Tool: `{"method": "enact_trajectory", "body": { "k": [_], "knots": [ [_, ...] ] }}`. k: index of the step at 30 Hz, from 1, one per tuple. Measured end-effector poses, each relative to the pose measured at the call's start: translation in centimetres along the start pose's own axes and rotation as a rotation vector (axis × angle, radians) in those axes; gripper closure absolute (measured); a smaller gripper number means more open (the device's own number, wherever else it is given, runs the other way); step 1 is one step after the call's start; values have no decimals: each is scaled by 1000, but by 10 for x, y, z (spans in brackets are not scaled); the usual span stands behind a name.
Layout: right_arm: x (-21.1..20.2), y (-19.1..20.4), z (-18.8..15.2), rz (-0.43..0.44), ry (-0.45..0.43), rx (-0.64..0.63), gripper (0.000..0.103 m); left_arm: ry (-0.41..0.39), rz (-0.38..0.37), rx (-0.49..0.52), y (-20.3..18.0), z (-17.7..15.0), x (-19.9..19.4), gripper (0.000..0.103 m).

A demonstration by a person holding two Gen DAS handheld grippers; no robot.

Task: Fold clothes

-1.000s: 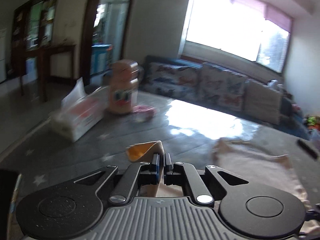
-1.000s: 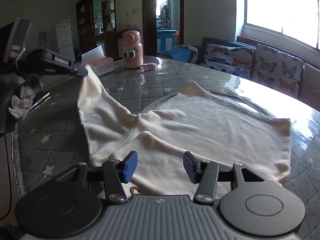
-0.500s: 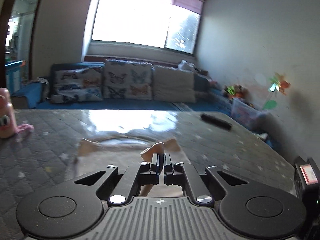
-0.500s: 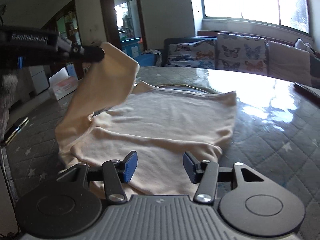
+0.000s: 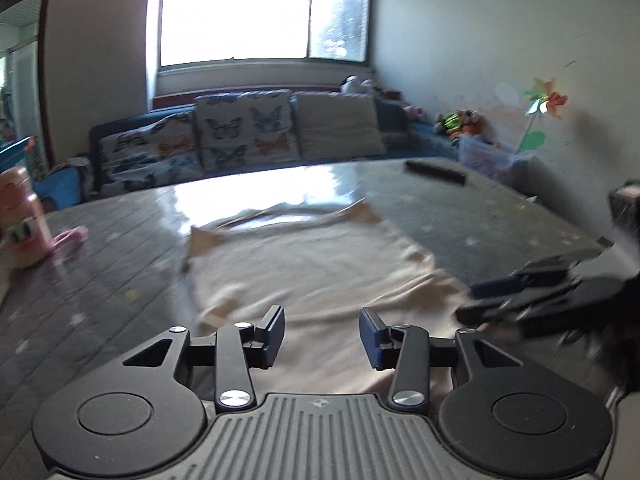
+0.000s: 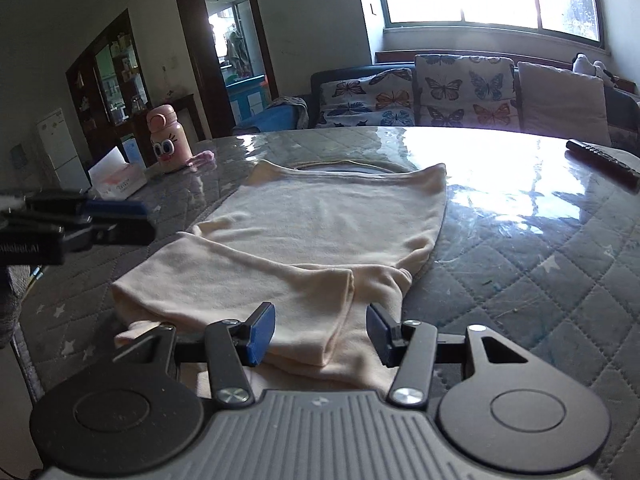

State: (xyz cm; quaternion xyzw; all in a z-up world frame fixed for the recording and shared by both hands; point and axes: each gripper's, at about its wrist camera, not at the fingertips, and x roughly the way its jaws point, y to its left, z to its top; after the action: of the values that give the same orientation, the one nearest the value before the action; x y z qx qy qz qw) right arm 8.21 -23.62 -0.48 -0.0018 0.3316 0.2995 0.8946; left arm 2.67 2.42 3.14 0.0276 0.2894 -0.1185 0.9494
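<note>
A cream garment (image 6: 320, 232) lies on the grey quilted table (image 6: 520, 264), with a flap folded over its near part (image 6: 240, 280). It also shows in the left wrist view (image 5: 312, 272). My right gripper (image 6: 320, 332) is open and empty just above the garment's near edge. My left gripper (image 5: 322, 334) is open and empty over the near part of the garment. It appears from the side in the right wrist view (image 6: 116, 220), above the table left of the garment. The right gripper appears blurred in the left wrist view (image 5: 520, 300).
A pink cartoon bottle (image 6: 168, 144) and a tissue box (image 6: 116, 180) stand at the table's far left. A black remote (image 6: 604, 164) lies at the far right. A sofa with butterfly cushions (image 6: 440, 92) stands behind the table.
My left gripper carried the raised sleeve across over the garment, opened and let it go. The sleeve now lies folded flat. My right gripper stayed open at the near edge.
</note>
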Motion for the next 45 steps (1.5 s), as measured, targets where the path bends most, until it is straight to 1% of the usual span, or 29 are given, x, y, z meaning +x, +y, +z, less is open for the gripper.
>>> {"method": "enact_trajectory", "body": {
  "k": [2, 4, 6, 8, 10, 12, 13, 15, 17, 18, 19, 21, 22, 24, 28, 30, 32, 34, 38, 43, 45],
  "knots": [
    [2, 2, 2, 4, 2, 3, 52, 21, 42, -6, 13, -13, -6, 58],
    [9, 3, 6, -13, 11, 10, 54, 39, 71, -12, 23, -24, -10, 58],
    [16, 4, 10, -30, 21, 16, 57, 51, 84, -13, 27, -33, -11, 58],
    [27, 2, 12, -44, 34, 24, 58, 54, 82, -2, 26, -40, -11, 58],
    [36, 1, 14, -53, 49, 27, 63, 55, 76, 11, 24, -45, -11, 58],
    [44, 4, 14, -64, 61, 12, 72, 53, 71, 22, 21, -47, -8, 58],
    [46, 5, 14, -72, 63, 1, 75, 53, 70, 25, 20, -47, -6, 58],
    [48, 7, 14, -86, 58, -13, 87, 54, 67, 31, 19, -48, -4, 58],
    [45, 9, 16, -99, 43, -34, 92, 54, 65, 41, 18, -48, -2, 66],
    [44, 11, 17, -105, 35, -44, 94, 55, 63, 48, 17, -49, -2, 75],
    [42, 12, 18, -112, 27, -55, 94, 57, 60, 56, 16, -49, -1, 86],
    [36, 14, 23, -126, -2, -71, 95, 62, 53, 74, 14, -50, -1, 96],
    [34, 14, 25, -137, -10, -76, 96, 65, 46, 84, 13, -51, -1, 98],
    [32, 14, 28, -159, -24, -85, 96, 72, 38, 104, 10, -53, -2, 98],
    [42, 7, 25, -153, 17, -63, 94, 98, 36, 120, 11, -55, -1, 98],
    [44, 4, 22, -152, 28, -50, 90, 110, 34, 118, 15, -54, -3, 97],
    [42, 3, 20, -148, 34, -46, 87, 113, 48, 131, 20, -51, -7, 95],
    [38, 4, 18, -144, 40, -46, 87, 106, 65, 130, 27, -45, -11, 95],
    [29, 5, 12, -136, 53, -47, 87, 73, 86, 94, 36, -26, -8, 95],
    [19, 7, 6, -126, 69, -49, 87, 51, 67, 76, 29, -8, 14, 95],
    [14, 7, 3, -122, 75, -50, 94, 53, 49, 63, 26, -2, 25, 94]
  ]
}}
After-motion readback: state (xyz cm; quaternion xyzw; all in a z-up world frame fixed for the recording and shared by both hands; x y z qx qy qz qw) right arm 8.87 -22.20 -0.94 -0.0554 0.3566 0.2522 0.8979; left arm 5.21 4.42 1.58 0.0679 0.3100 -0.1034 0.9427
